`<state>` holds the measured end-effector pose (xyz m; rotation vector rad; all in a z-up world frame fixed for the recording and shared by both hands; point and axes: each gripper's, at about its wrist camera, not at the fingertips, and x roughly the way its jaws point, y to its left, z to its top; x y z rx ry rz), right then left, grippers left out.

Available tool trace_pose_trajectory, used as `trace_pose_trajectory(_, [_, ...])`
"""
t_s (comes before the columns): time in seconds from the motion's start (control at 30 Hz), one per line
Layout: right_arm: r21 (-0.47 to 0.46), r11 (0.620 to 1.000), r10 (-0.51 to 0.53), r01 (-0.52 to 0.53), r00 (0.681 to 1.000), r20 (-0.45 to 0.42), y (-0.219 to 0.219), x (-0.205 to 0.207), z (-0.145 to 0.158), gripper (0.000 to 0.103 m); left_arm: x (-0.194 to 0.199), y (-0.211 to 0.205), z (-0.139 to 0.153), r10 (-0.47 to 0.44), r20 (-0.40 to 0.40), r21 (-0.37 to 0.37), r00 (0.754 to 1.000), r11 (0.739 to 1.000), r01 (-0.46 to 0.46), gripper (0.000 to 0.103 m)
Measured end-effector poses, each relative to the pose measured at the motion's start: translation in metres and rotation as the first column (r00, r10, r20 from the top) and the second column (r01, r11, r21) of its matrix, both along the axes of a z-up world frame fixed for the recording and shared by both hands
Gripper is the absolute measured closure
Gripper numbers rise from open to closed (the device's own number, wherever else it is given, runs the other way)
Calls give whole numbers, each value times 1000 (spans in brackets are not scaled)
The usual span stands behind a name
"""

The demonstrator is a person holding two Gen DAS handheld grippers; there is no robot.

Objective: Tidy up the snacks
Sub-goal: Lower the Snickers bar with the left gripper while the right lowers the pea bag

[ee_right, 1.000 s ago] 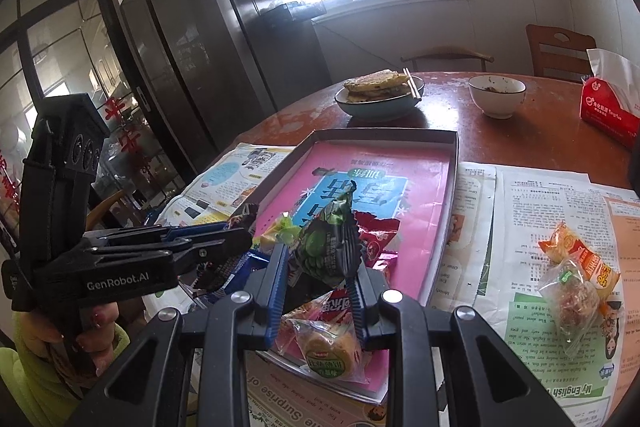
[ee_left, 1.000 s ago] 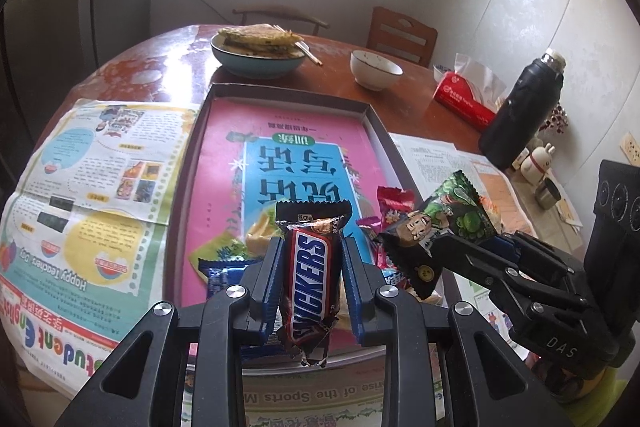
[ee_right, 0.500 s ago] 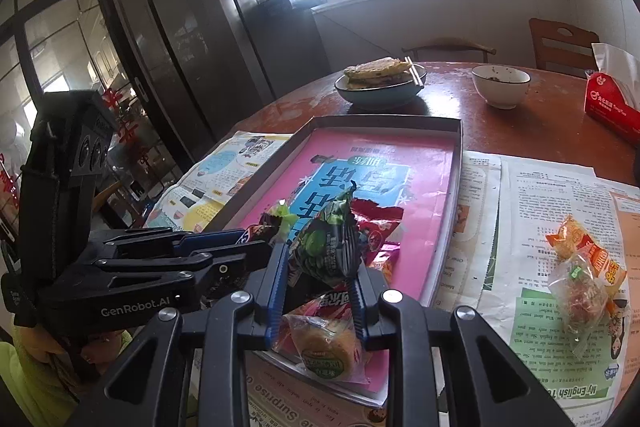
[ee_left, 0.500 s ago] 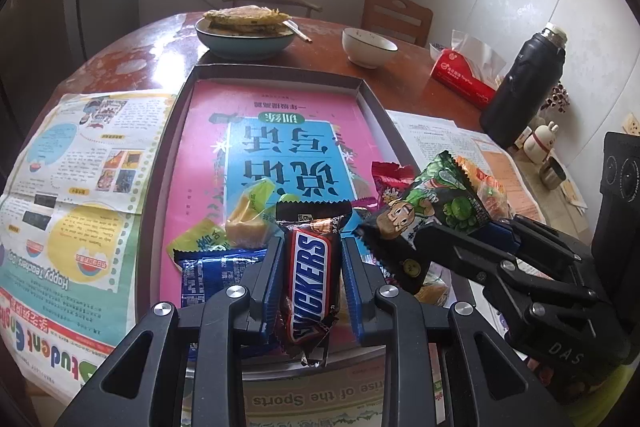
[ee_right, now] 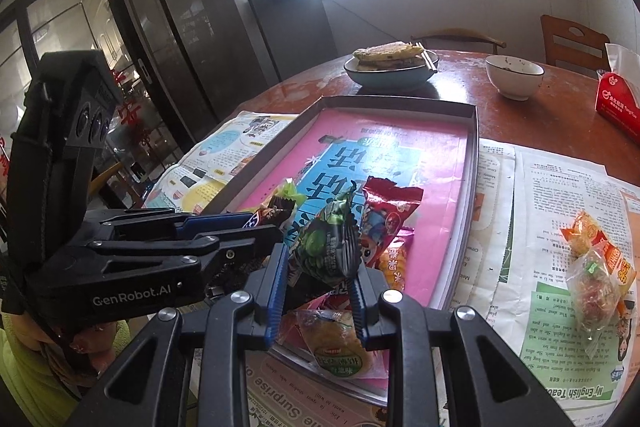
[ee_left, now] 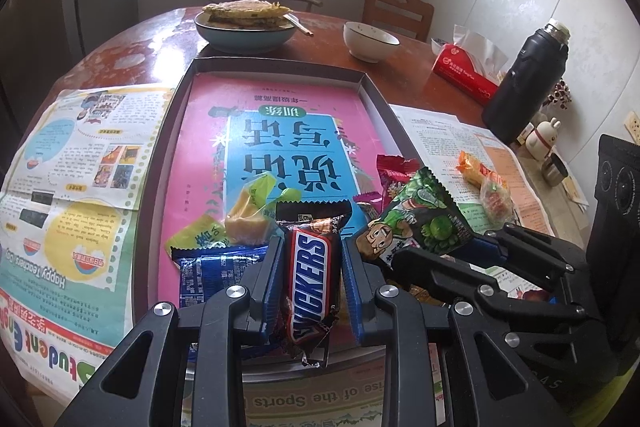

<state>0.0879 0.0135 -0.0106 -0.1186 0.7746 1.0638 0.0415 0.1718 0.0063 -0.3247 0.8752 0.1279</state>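
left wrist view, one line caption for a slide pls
Left gripper clamps a Snickers bar above the snack tray, right gripper alongside holding a green packet.

Two grippers hold snacks above a tray on a round table.

The left gripper [ee_left: 311, 281] is closed on a Snickers bar [ee_left: 310, 279], which stands upright between its blue pads. At the right side, the right gripper [ee_left: 416, 247] is clamped on a green snack packet [ee_left: 420, 223] with a cartoon face. Both are over the near end of the tray [ee_left: 176, 115], which has a pink book cover inside. In the tray lie a blue wafer packet [ee_left: 216, 267], a yellow candy [ee_left: 248, 215] and a red packet [ee_left: 394, 173]. Newspapers [ee_left: 68, 179] lie on both sides of the tray. Behind are a bowl of flatbread [ee_left: 246, 27], a white bowl [ee_left: 370, 41], a red tissue pack [ee_left: 466, 77] and a black thermos [ee_left: 526, 83].
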Motion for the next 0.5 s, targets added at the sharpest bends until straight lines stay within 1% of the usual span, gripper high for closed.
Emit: trace_pose_trajectory(0.5, [13, 999, -35, 35, 999, 23, -8, 3, 5, 73, 1, -1, -2, -2, -9, 5, 1000, 1000, 2, 74])
